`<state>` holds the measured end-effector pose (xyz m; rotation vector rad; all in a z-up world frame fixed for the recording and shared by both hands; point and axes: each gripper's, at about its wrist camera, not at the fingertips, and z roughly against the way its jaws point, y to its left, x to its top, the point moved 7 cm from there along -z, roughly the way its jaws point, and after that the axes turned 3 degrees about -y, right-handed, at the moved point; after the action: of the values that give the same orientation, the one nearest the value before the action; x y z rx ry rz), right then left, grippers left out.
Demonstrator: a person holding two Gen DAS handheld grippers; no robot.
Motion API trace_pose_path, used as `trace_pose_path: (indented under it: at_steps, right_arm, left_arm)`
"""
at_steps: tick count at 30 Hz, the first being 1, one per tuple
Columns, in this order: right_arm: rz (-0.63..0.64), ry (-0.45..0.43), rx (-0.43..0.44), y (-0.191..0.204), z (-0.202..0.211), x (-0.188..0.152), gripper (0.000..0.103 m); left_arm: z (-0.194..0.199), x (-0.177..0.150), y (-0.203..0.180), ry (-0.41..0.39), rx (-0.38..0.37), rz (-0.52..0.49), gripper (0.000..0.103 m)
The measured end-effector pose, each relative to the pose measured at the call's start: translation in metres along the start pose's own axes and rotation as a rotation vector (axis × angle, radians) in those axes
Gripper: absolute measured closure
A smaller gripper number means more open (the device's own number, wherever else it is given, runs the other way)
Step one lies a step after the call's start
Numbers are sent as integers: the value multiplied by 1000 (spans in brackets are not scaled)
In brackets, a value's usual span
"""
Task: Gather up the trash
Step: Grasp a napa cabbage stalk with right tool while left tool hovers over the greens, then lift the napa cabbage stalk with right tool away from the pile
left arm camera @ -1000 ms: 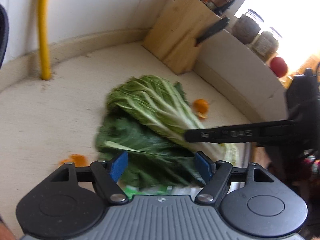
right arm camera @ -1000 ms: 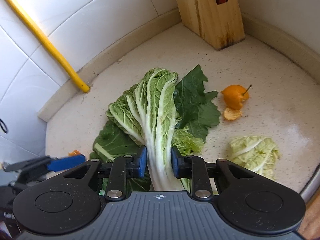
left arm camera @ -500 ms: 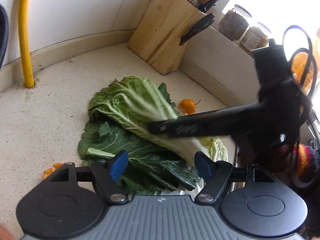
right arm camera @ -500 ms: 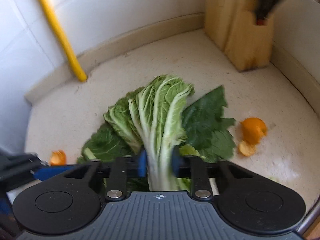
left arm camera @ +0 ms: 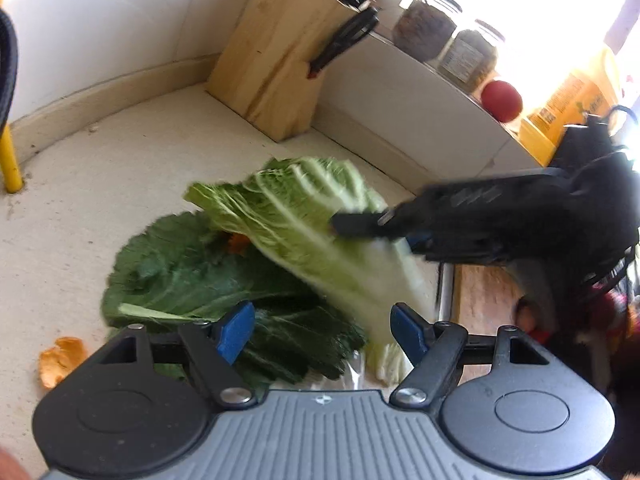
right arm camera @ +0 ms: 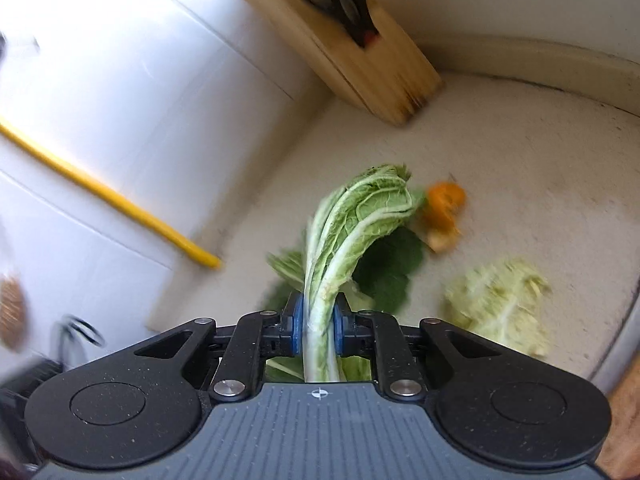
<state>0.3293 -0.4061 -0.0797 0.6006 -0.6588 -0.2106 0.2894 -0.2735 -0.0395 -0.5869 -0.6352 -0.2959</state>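
My right gripper is shut on the white stalk of a pale cabbage leaf, which hangs lifted off the counter. The left wrist view shows the same cabbage leaf tilted up, with the right gripper clamped on it from the right. My left gripper stands open, low over dark green leaves lying flat on the counter. An orange peel scrap lies at the left. Another orange piece and a crumpled pale cabbage piece lie on the counter in the right wrist view.
A wooden knife block stands in the counter's back corner against white tiles. A yellow pipe runs down to the counter at the left. Jars, a red fruit and a yellow box sit on a raised ledge.
The right gripper has lifted the pale cabbage leaf off the dark leaves and tilted it up. The left gripper has stayed open over the dark leaves.
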Motion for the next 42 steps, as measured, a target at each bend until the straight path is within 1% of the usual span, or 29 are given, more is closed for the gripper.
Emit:
trace_pose_path:
  at_steps: [1,3,5,6,7,9,10,11,12,13,14,15,18,19,20,21,22,23,25,26,27,29,31,33,35,37,39,40,42]
  right_arm:
    - [29,23,-27,-1,-6,-4,81]
    - [68,83,-51,1,-22,-13,74]
    - [131,114,-78,9,-33,-18,62]
    - [164,132,-91,14,-36,-22,60]
    - [204,149,-108,18,-40,-23,53]
    - [235,146,-136,22,-44,-23,54]
    - [245,147,-144,23,-43,-23,58]
    - [260,146,-160,23,-42,-25,59]
    - [274,145,-170,24,-41,-27,59]
    - [280,145,-175,23,-39,-30,57]
    - [281,141,-163,23,-36,-33,50]
    - [269,138,-159,21,-31,-35,48]
    - [289,119,-179,21,-18,-46,37]
    - [295,113,-187,22,-15,-49,30]
    - [293,112,-191,22,-12,-52,26]
    - [294,102,-183,22,-10,-54,26]
    - [301,87,-185,22,-7,-55,28]
    - [312,80,-200,22,-7,-55,40]
    - [338,86,-261,20,-9,-56,59]
    - [354,83,-277,21,-10,-56,64]
    - [363,83,-280,22,-10,-57,66]
    - [349,77,-259,24,-6,-57,71]
    - [265,51,-193,22,5,-51,72]
    - [136,-19,-90,18,22,-40,75]
    - [-8,-89,54,13,39,-31,79]
    - [-158,-159,202,6,51,-28,79]
    - [-279,-189,338,0,52,-30,80]
    - [-305,-182,346,-3,46,-33,80]
    - [-274,-129,256,-6,28,-40,79]
  left_arm:
    - [-1,-2,-1,6,2,-3,33]
    - [-2,-4,0,15,5,-2,33]
    - [-2,-5,3,17,8,7,33]
    - [-2,-5,5,16,10,13,33]
    - [-3,-5,5,16,12,18,33]
    - [-4,-5,6,23,6,18,33]
    - [-4,-5,6,25,6,16,33]
    - [-4,-6,6,25,5,13,33]
    - [-3,-6,6,24,2,11,33]
    - [-1,-7,6,23,-1,11,33]
    - [0,-8,7,21,-4,12,33]
    - [1,-9,8,21,-5,14,33]
    - [1,-14,6,49,-22,4,32]
    - [0,-16,4,55,-25,-6,32]
    - [0,-17,3,56,-25,-15,32]
    - [1,-19,1,52,-20,-22,32]
    - [1,-20,1,49,-13,-27,32]
    - [1,-20,0,52,-11,-30,32]
    - [2,-22,-1,60,-12,-39,32]
    - [4,-22,-1,57,-9,-42,32]
    - [6,-23,0,55,-6,-45,32]
    - [9,-24,2,51,-4,-40,32]
    - [13,-24,5,46,-4,-36,32]
    - [16,-22,8,36,-4,-27,32]
    - [18,-20,8,29,-12,-13,32]
    - [18,-18,7,30,-27,-5,31]
    - [17,-17,5,29,-32,-9,31]
    - [17,-17,3,29,-32,-16,31]
    - [17,-17,0,31,-37,-30,31]
